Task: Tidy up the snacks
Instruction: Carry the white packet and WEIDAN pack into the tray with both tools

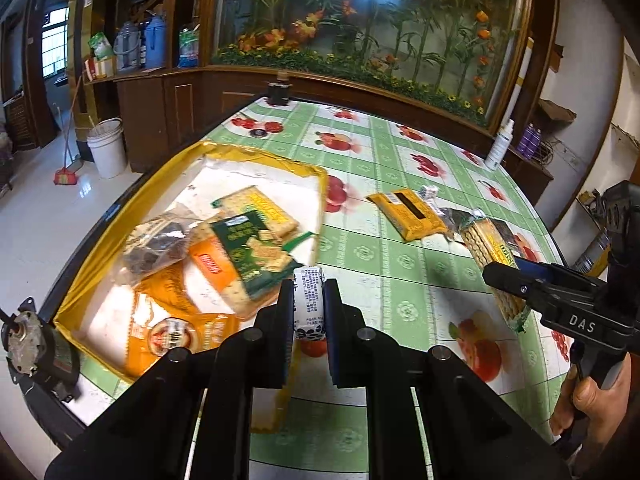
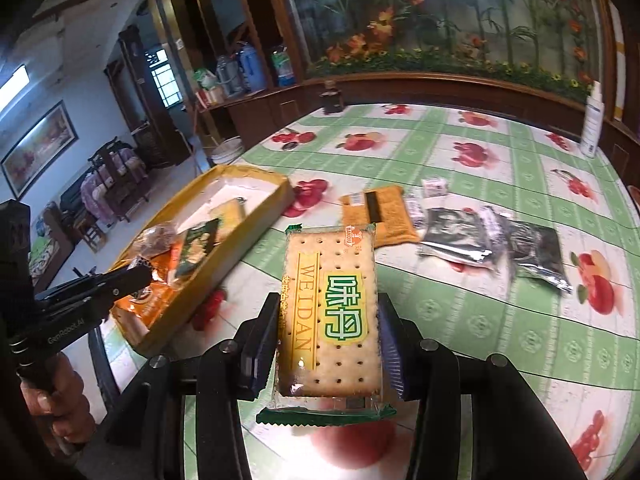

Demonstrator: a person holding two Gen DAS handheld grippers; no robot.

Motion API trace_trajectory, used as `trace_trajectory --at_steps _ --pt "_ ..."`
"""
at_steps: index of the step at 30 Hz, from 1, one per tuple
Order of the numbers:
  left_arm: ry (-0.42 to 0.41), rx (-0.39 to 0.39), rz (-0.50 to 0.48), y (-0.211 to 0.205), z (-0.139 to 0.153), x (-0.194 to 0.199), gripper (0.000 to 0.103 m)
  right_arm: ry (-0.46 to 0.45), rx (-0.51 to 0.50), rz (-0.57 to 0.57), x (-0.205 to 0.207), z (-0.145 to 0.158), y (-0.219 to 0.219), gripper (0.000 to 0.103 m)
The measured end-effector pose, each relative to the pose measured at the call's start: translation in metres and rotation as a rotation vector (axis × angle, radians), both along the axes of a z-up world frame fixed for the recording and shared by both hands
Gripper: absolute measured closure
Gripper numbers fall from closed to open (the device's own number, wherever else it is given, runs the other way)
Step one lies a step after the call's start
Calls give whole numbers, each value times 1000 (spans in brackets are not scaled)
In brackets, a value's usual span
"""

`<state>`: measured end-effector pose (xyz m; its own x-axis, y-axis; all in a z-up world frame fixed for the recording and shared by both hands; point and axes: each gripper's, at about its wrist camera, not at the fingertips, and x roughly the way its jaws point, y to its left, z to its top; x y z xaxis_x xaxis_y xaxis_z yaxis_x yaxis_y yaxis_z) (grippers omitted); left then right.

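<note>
The small white snack (image 1: 307, 300) pinched in the left gripper (image 1: 307, 312) has blue print too fine to read, and its lower end is hidden behind the fingers (image 1: 286, 320). At three o'clock the right gripper (image 1: 520, 280) covers the middle of the cracker pack (image 1: 486, 244). In the yellow box (image 1: 256, 152), overlapping packets hide one another. The silver packets (image 2: 460, 236) are blurred.

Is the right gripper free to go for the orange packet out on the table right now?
Probably not yet: the right gripper is shut on the Weidan cracker packet. The path to the orange packet looks open otherwise.
</note>
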<state>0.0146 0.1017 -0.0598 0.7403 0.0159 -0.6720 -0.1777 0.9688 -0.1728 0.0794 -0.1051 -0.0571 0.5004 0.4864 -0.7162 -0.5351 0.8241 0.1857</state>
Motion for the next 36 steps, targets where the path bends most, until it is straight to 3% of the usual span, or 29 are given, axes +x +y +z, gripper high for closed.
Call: trace_trajectory --at_steps 8,21,36 --pt "10 -21 98 43 -5 -6 92 -4 11 129 -1 2 68 56" --pt "27 -6 130 71 -9 23 92 28 16 242 30 -12 170 56" --pt "81 -20 169 89 -24 39 91 74 -4 248 63 -38 203 56"
